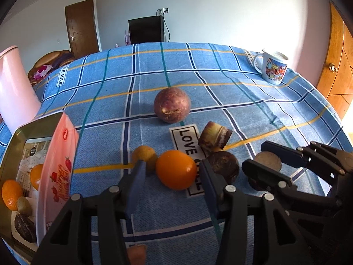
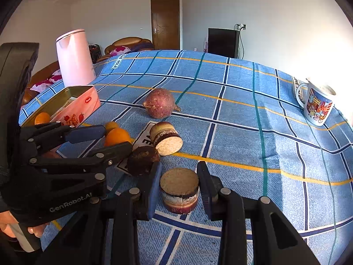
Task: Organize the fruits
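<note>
An orange (image 1: 176,169) lies on the blue checked cloth between the open jaws of my left gripper (image 1: 171,172), with gaps on both sides. A small yellow fruit (image 1: 145,156) sits just left of it, a dark round fruit (image 1: 224,165) just right. My right gripper (image 2: 179,183) is open around a cut cane-like piece (image 2: 179,188) standing on end. It also shows in the left wrist view (image 1: 268,161). Another cut piece (image 2: 166,138) lies on its side. A large purple round fruit (image 1: 172,105) sits farther back. A pink tin box (image 1: 56,165) at left holds several fruits.
A pink kettle (image 2: 74,57) stands behind the tin at the far left. A printed mug (image 2: 317,105) stands near the table's right edge. A wooden cabinet (image 1: 339,66) is beyond the right edge. A reddish piece (image 1: 136,254) lies below my left gripper.
</note>
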Demonstrator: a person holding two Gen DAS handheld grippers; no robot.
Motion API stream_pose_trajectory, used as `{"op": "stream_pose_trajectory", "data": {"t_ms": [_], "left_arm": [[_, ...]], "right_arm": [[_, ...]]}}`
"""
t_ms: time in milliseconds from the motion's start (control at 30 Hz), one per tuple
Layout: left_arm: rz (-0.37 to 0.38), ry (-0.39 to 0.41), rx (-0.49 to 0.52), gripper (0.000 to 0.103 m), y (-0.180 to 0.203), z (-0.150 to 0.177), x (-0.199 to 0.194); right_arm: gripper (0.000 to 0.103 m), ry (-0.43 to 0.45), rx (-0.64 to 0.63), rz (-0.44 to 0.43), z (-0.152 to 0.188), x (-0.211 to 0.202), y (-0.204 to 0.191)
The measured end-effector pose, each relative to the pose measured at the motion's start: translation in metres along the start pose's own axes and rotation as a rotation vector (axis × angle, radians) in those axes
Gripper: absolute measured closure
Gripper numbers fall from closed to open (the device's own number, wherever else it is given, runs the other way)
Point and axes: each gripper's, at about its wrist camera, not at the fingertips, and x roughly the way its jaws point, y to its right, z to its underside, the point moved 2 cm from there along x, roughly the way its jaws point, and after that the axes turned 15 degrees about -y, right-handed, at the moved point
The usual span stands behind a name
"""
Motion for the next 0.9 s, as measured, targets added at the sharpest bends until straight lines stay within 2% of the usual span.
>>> {"op": "stream_pose_trajectory", "data": {"t_ms": [67, 233, 500, 900], "left_arm": [[0.013, -0.018, 0.011, 0.063, 0.001, 0.001, 0.003], [0.028, -0.002, 0.012, 0.064, -0.001, 0.005, 0.001], [0.012, 0.057, 0.027, 0.064, 0.003, 0.01, -0.009], [-0.027, 0.198, 0.054, 0.064, 0.009, 0.017, -0.032]], "right_arm": [[0.068, 0.0, 0.0, -0.014, 0.0, 0.0, 0.001], [0.068, 0.023, 0.03, -0.06, 0.002, -0.004, 0.008], [0.068, 0.102, 0.025, -0.036, 0.004, -0.017, 0.004], [0.068, 0.21, 0.017, -0.02, 0.011, -0.034, 0.001]]}}
